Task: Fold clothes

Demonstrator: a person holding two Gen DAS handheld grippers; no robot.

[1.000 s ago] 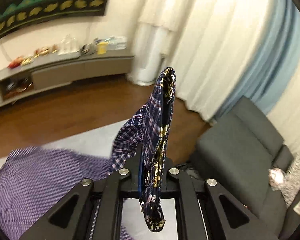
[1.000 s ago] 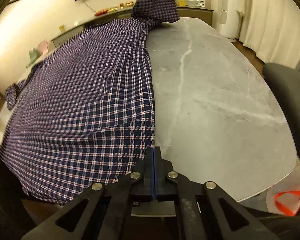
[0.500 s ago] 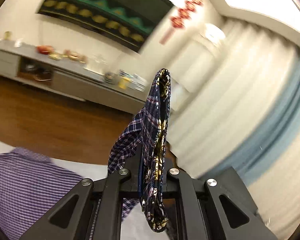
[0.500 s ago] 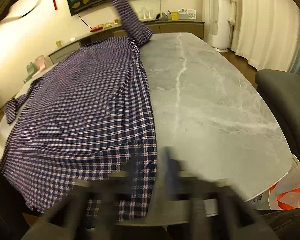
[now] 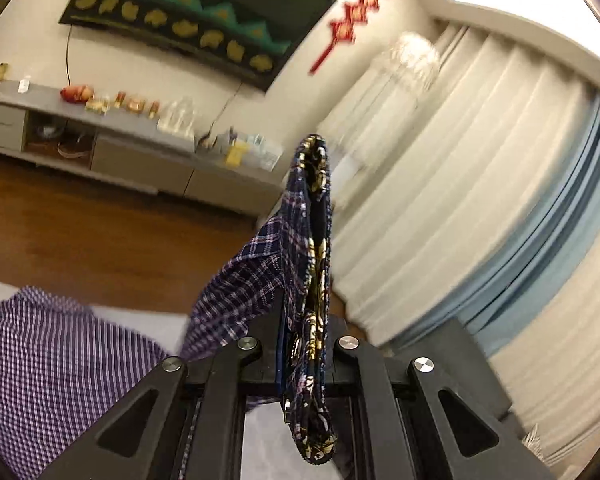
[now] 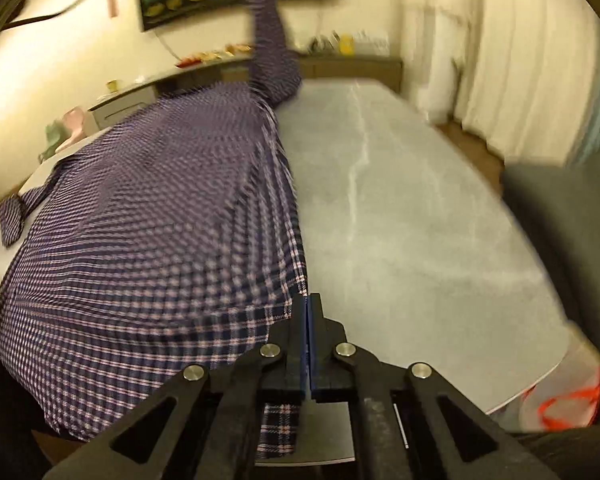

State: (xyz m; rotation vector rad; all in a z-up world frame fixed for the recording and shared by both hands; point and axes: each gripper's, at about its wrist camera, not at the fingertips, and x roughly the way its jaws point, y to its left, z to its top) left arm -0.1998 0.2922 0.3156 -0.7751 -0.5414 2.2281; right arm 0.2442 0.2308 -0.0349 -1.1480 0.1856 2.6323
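The left tool (image 5: pixel 306 344) is gripping a cuff of the navy, white and red checked cotton shirt (image 5: pixel 48 364), its two fingers pressing together on the fabric; the cuff's gold-patterned lining is standing up toward 12 o'clock in the left wrist view, with the sleeve trailing down toward 8 o'clock onto the shirt body. The right tool (image 6: pixel 309 344) is clamping the shirt's near hem, fingers meeting with a strip of checked cloth hanging beneath them at 6 o'clock. The shirt (image 6: pixel 152 232) is lying spread across the left half of the grey marble-veined oval worktop (image 6: pixel 400 232), from 9 o'clock up toward 12 o'clock, where one sleeve is rising into the air, blurred. A dark grey upholstered chair (image 6: pixel 572 224) is sitting just beside the worktop's edge at 3 o'clock. White pleated curtains (image 5: pixel 460 184) are hanging at 2 o'clock in the left wrist view.
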